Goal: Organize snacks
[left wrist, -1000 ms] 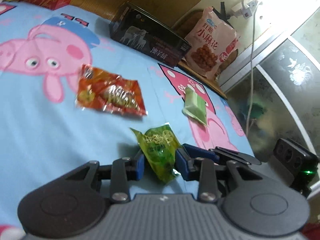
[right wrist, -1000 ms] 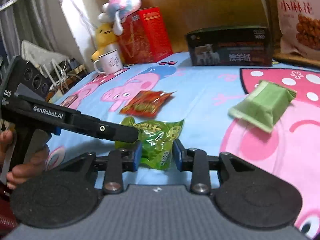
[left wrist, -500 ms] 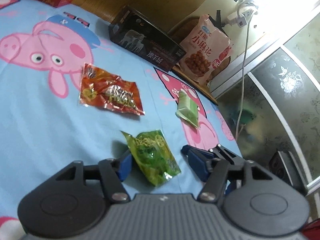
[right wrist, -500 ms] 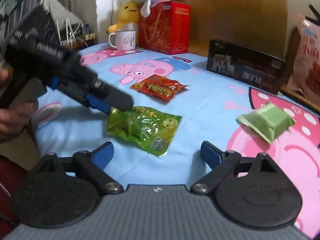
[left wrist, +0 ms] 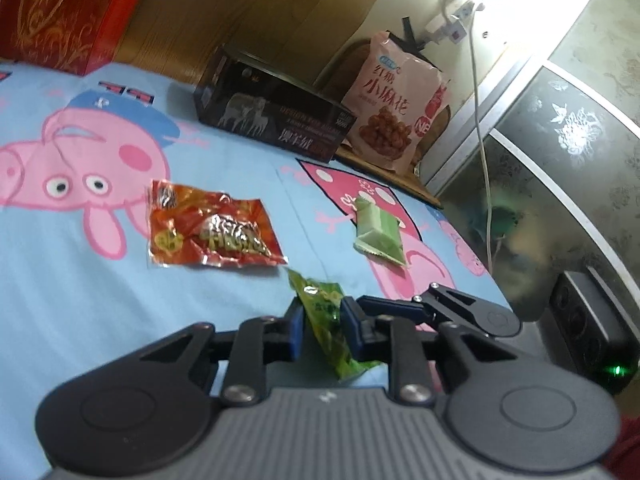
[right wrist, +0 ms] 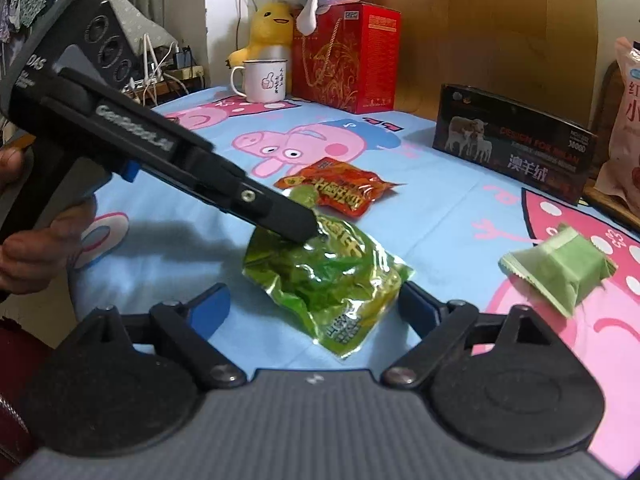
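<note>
Blue cartoon-print bed sheet point(right wrist: 432, 208): work surface, carries all loose snacks.

Black printed carton with sheep picture point(right wrist: 512, 144): stands at the far edge, well apart from both grippers.

Red-orange foil snack packet point(left wrist: 212, 232): lies flat, just beyond the green packet.

Glossy green crinkled snack packet point(right wrist: 332, 280): lies near the sheet's front edge, directly ahead of both grippers. In the right wrist view its long axis runs from the upper left, under the left gripper's tip, down to the lower right corner nearest the camera. One end is lifted and pinched; the rest appears to rest on the sheet.

Pale green pillow-shaped wrapped snack point(right wrist: 560, 272): off to the right of the green packet, apart from it.

Left gripper point(left wrist: 322, 326): jaws have just been closing and now clamp the packet's end, the film bunched upright between the blue pads. It is the nearer, already engaged.

Right gripper point(right wrist: 316, 308): jaws spread wide, flanking the packet's near end; whether the right-hand pad touches the film I cannot tell. Judged next: the left carries the packet away.
</note>
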### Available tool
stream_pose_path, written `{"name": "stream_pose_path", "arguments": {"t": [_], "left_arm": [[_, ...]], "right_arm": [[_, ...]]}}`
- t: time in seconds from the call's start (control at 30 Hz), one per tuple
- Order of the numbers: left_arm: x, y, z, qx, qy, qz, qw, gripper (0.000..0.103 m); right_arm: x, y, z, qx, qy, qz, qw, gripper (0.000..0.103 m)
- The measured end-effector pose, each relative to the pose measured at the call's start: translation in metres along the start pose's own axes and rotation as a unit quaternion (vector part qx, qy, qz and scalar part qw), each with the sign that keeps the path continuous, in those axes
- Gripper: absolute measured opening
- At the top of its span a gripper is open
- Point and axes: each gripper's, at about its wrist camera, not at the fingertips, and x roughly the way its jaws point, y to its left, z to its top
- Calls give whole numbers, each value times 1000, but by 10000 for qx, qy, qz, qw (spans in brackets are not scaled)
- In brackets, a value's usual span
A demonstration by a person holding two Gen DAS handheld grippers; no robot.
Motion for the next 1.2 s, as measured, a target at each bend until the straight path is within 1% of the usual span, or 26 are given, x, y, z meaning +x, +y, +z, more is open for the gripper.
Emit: {"name": "stream_pose_path", "arguments": {"t": [0.17,0.27,0.3,0.33,0.37,0.4,0.47,0.53,0.57,0.6,0.67,0.7,0.73,0.77,0.87,0.9,0.97,1.03,1.07,1.13,1.17,1.2], "left_arm": [[0,3,-2,-2,20,73,10000,20],[-2,9,-1,-120,11,43,9999,21],[-3,12,-1,-157,7,32,9999,21],[-4,14,-2,-192,-1,49,9998,21],[-4,16,-2,-225,-2,66,9997,24],[-4,17,-2,-272,10,59,9996,28],[-3,21,-3,-364,28,52,9993,32],[-2,25,-2,-511,42,-50,9987,37],[-2,26,-1,-597,45,-140,9981,44],[-1,26,-1,-650,31,-183,9977,48],[1,25,1,-621,37,-169,9979,48],[4,23,1,-584,40,-180,9981,45],[6,21,1,-556,69,-214,9982,44],[9,18,0,-518,123,-283,9982,37],[12,7,-3,-167,71,25,9998,24],[11,7,-3,-145,60,39,9999,25],[9,9,-3,-211,33,-25,9998,23],[6,8,-4,-181,-43,-54,9998,22],[4,7,-5,-122,-93,-55,9999,22],[0,3,-6,19,-173,-90,9998,22],[-3,1,-6,79,-202,-105,9997,22],[-5,0,-7,138,-239,-127,9995,22]], "right_arm": [[5,-2,3,158,-57,-69,9998,88],[5,0,3,81,-106,-74,9999,82],[4,1,3,77,-137,-64,9999,79],[3,2,3,74,-173,-28,9998,65],[4,2,3,108,-162,130,9997,53],[4,4,3,135,-200,90,9997,53],[7,9,4,29,-201,0,9998,53],[8,8,5,93,-209,33,9997,53],[8,7,5,126,-216,47,9997,53],[9,7,5,143,-221,52,9996,53],[9,7,4,167,-234,51,9996,53],[8,7,4,182,-242,53,9995,53],[8,6,4,197,-251,54,9995,53],[8,6,4,205,-258,57,9994,52],[6,5,3,261,-300,25,9992,52],[5,4,2,301,-320,35,9990,52],[4,3,2,341,-343,66,9988,52],[4,3,2,349,-332,85,9988,56],[4,3,2,370,-322,71,9988,60],[3,1,3,473,-331,25,9983,90],[4,0,3,536,-320,5,9981,96],[5,-3,4,618,-282,20,9977,99]]}}
